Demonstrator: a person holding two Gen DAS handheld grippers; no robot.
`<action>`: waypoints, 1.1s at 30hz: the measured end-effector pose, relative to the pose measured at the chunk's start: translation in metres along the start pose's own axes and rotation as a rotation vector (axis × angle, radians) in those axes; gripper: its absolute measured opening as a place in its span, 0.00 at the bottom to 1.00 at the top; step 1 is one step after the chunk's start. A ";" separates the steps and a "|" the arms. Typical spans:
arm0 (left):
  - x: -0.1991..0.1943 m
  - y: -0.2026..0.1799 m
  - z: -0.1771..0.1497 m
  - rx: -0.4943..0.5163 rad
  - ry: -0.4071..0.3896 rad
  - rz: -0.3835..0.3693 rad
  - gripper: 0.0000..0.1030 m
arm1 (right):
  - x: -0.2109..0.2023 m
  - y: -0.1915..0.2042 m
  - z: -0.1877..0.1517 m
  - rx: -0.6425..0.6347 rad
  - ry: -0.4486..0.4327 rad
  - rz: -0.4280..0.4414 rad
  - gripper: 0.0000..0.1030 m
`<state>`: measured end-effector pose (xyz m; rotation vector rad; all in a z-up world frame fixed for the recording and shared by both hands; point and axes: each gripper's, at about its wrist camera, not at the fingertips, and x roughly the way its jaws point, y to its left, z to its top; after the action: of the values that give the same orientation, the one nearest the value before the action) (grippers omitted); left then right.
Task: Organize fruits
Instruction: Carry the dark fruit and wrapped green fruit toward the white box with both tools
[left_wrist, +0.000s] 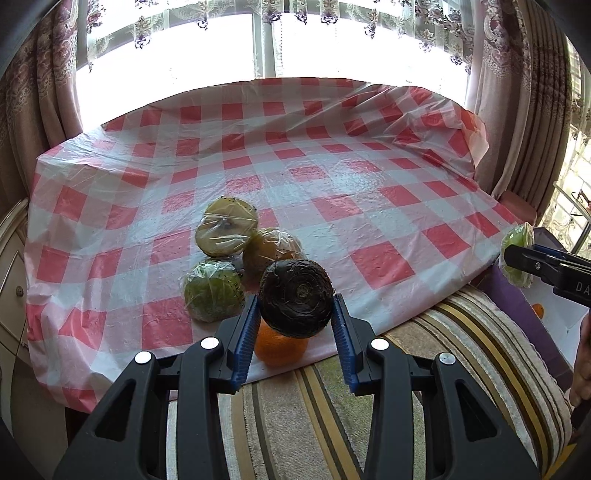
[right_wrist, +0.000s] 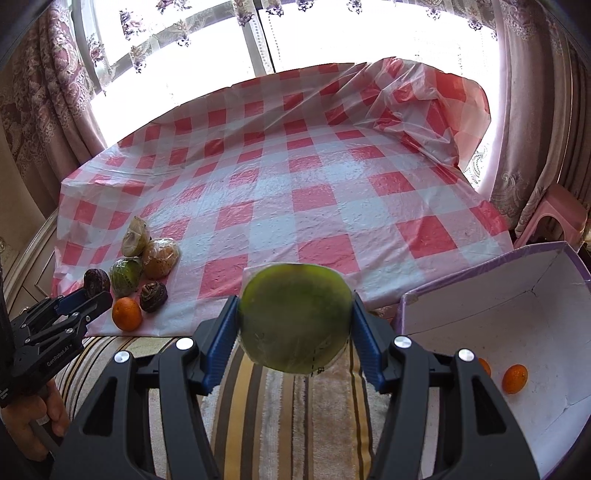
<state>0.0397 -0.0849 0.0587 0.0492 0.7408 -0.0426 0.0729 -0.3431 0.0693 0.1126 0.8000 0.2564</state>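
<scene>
- Left wrist view shows the left claw (left_wrist: 295, 317) clenched on a dark wrinkled fruit (left_wrist: 295, 297), blue pads pressing its two sides, the fruit lifted clear of the surface.
- Just below that fruit, an orange (left_wrist: 280, 347) sits at the near edge of the red-and-white checked cloth (left_wrist: 332, 177).
- Behind it, three plastic-wrapped fruits cluster together: a green wrapped fruit (left_wrist: 212, 290) at left, a pale cut fruit (left_wrist: 225, 230) behind it, and a brownish wrapped fruit (left_wrist: 271, 247) to the right, all touching or nearly so.
- In the right wrist view, the right claw (right_wrist: 295, 328) grasps a large green wrapped fruit (right_wrist: 295, 317), which fills the gap between its blue pads and hangs above a striped cushion (right_wrist: 295, 413).
- A second dark fruit (right_wrist: 153, 295) lies on the cloth beside the orange, near the wrapped cluster.
- To the right stands a purple-edged box (right_wrist: 480, 269) with a white inside; a small orange fruit (right_wrist: 514, 378) lies on its floor, and part of another shows behind the claw's arm.
- A person's hand (right_wrist: 37, 424) grips the left claw's handle at the lower left.
- Patterned curtains (right_wrist: 48, 85) frame a bright window beyond the cloth.
</scene>
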 end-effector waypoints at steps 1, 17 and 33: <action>0.000 -0.004 0.001 0.007 0.000 -0.005 0.36 | -0.003 -0.004 0.000 0.005 -0.006 -0.009 0.57; 0.013 -0.103 0.023 0.167 0.008 -0.180 0.36 | -0.047 -0.121 -0.009 0.142 -0.068 -0.264 0.57; 0.045 -0.243 0.033 0.415 0.065 -0.405 0.36 | -0.027 -0.182 -0.015 0.119 0.004 -0.489 0.57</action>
<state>0.0808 -0.3307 0.0453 0.2966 0.7879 -0.5839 0.0778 -0.5259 0.0421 0.0259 0.8215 -0.2536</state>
